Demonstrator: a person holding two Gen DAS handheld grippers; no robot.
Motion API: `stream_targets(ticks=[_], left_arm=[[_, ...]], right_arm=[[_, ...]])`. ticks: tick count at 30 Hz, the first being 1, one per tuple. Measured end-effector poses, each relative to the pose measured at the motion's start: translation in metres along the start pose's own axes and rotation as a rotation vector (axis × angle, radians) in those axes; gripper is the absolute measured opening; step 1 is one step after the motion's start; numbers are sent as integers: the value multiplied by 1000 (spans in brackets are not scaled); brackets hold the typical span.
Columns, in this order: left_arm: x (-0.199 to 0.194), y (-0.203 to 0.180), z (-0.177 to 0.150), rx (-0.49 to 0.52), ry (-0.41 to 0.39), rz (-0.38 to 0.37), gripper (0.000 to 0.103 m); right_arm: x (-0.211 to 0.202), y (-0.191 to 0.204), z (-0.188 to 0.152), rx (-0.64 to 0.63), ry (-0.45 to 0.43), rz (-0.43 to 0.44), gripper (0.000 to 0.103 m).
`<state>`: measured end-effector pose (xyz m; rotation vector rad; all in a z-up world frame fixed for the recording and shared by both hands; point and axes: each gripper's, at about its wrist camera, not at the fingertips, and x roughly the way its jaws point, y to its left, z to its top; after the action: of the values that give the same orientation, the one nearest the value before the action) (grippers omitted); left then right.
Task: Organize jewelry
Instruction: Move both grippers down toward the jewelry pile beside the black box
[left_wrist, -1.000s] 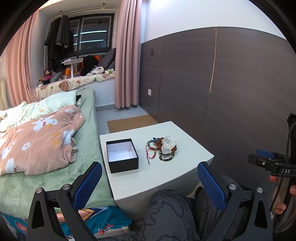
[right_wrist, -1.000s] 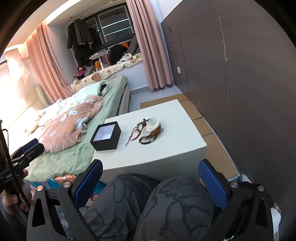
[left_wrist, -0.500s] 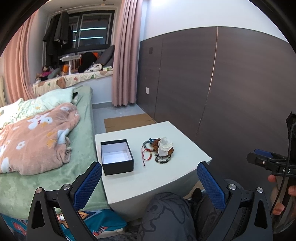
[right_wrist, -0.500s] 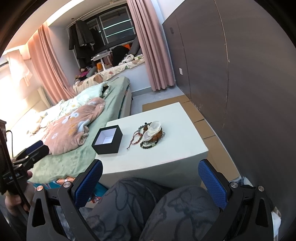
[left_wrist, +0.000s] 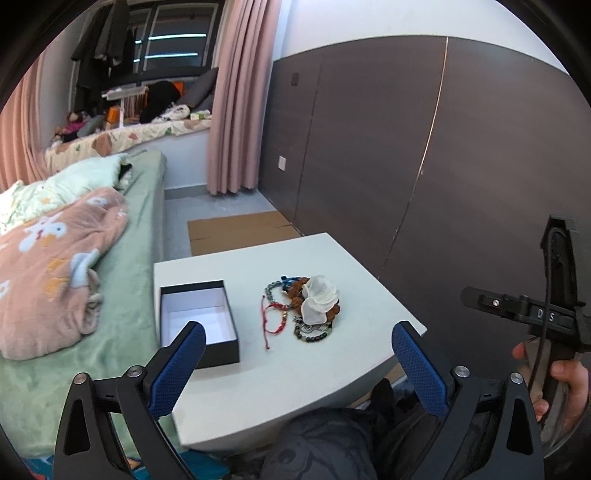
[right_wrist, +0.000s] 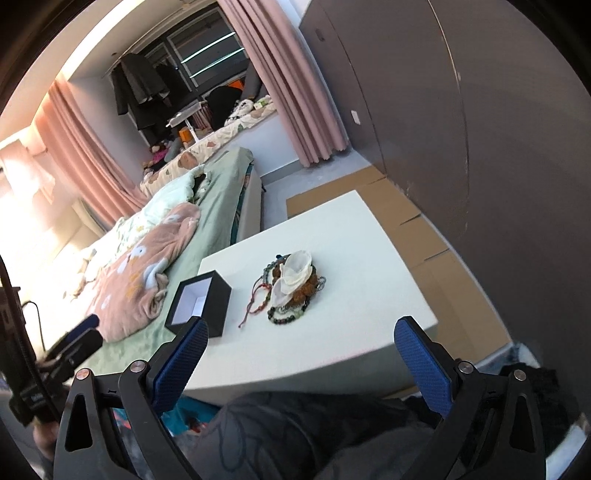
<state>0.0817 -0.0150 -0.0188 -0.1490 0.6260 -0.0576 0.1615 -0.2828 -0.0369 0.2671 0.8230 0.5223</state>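
We hold two tongs, left tongs (left_wrist: 295, 354) and right tongs (right_wrist: 301, 341), both spread wide and empty. Mid-frame on one white bench (left_wrist: 332, 373) sit one open black box (left_wrist: 197, 323) and, to its right, one heap of bracelets (left_wrist: 303, 308); their number is unclear.

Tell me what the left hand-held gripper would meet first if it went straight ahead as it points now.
Likely the jewelry pile on the white table. The left hand-held gripper is open and aims over the table's near edge toward it, though depth is unclear; the black box lies left of that line.
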Motion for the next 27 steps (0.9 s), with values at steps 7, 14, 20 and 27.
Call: stream_targets(ticks=[7,14,20,27], left_arm=[[44,-7,12,-1,49,-19,89],[82,-3,19,-12,107,-1,78],[108,17,23,-100,160,5,62],[136,22,25,-105,197,26,57]], right_arm=[[38,-23,22,112,23,39,102],[75,-36,46,187,63,57,93],[120,-37,64,222,169,65,86],[172,-39,61,260,261,97,68]])
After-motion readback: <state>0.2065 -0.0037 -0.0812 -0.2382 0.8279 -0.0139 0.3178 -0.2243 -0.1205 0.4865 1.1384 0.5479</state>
